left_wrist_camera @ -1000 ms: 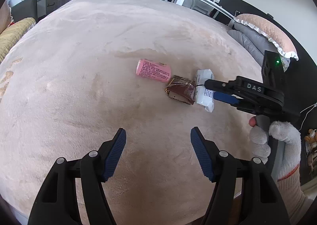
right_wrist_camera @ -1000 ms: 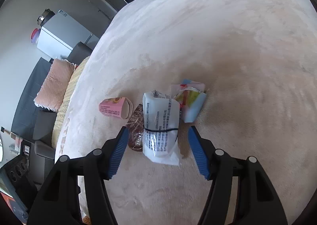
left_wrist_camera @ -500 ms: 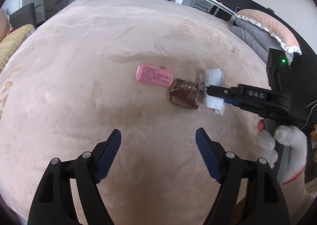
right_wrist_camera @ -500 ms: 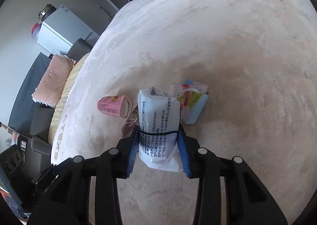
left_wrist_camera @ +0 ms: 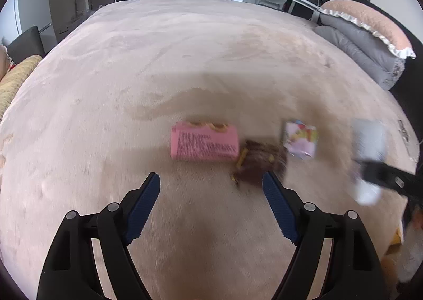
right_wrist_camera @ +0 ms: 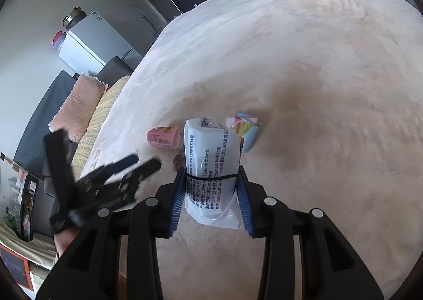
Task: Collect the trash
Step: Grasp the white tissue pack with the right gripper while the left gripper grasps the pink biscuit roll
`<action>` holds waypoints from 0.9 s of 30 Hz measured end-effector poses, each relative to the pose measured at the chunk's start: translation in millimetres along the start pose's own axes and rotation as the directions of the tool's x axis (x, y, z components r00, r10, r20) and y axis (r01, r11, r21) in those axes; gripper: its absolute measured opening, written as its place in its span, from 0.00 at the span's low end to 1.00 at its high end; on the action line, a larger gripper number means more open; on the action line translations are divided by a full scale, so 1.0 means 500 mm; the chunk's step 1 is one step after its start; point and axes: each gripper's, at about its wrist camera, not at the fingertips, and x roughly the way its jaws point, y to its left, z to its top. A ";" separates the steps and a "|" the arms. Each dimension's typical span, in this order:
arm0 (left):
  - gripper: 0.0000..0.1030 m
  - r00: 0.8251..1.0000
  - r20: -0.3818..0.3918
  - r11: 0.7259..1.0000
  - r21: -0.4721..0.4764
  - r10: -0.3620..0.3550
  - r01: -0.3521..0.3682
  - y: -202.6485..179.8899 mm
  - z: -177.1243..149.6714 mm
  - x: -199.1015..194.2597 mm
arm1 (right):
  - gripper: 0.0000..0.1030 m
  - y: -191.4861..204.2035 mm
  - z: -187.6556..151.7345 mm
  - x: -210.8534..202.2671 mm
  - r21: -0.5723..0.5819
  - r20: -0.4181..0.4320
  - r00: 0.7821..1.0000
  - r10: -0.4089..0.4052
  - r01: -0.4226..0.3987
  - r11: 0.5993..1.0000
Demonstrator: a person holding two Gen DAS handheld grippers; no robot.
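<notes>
My right gripper (right_wrist_camera: 211, 181) is shut on a white plastic packet (right_wrist_camera: 211, 165) with black print and holds it lifted off the beige blanket (right_wrist_camera: 317, 62); it shows blurred at the right of the left wrist view (left_wrist_camera: 368, 141). My left gripper (left_wrist_camera: 211, 183) is open and empty just short of a pink wrapper (left_wrist_camera: 203, 141) and a brown wrapper (left_wrist_camera: 260, 165). A colourful small packet (left_wrist_camera: 300, 139) lies right of the brown one. In the right wrist view the pink wrapper (right_wrist_camera: 161, 137) and colourful packet (right_wrist_camera: 244, 128) lie behind the held packet.
The trash lies on a wide bed. A grey duvet and a pink pillow (left_wrist_camera: 364, 25) are piled at its far right. Yellow and pink cushions (right_wrist_camera: 87, 104) lie along the left side. A white fridge (right_wrist_camera: 87, 41) stands beyond.
My right gripper closed on the white packet and lifted it away to the right. My left gripper moved forward toward the pink and brown wrappers. The colourful packet is now uncovered.
</notes>
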 end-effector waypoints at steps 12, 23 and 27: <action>0.76 0.994 -0.011 0.992 0.057 0.113 -0.112 -0.018 0.052 0.075 | 0.37 -0.038 -0.018 -0.028 0.017 -0.006 1.000 -0.006 0.006 1.000; 0.59 0.995 -0.010 0.993 0.052 0.103 -0.102 -0.009 0.042 0.080 | 0.37 -0.048 -0.058 -0.069 0.040 -0.014 1.000 -0.025 0.025 0.999; 0.59 0.998 0.018 0.998 0.025 0.063 -0.064 -0.003 0.033 0.059 | 0.37 -0.028 -0.067 -0.090 0.025 -0.016 0.999 -0.036 0.037 0.999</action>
